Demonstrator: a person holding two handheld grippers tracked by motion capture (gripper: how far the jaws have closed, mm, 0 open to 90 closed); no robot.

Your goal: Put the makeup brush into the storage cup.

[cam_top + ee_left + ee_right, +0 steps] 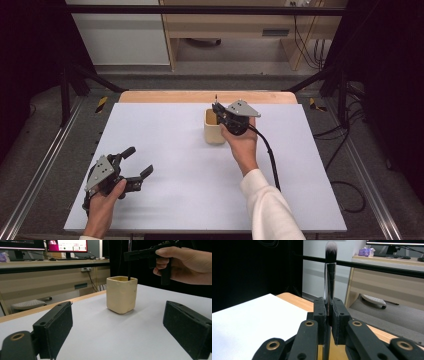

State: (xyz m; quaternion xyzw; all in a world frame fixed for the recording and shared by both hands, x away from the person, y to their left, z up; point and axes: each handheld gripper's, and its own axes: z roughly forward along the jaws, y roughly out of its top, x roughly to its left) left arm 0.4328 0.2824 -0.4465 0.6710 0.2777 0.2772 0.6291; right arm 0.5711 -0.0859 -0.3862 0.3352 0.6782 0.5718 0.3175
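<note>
A cream square cup (214,131) stands upright on the white table top (165,190), right of the middle toward the far edge. Just above its rim, my right gripper (217,107) is shut on a black makeup brush (330,277), held upright with the bristles on top. In the left gripper view the brush handle (129,270) reaches down into the cup (121,295). My left gripper (139,161) rests near the front left corner, open with nothing between its pads (53,327), and points toward the cup.
The far edge of the table is a bare wooden strip (165,96). A black cable (270,160) trails from the right gripper across the table's right side. Black frame posts (65,90) stand at the far corners, and a desk (240,25) sits beyond.
</note>
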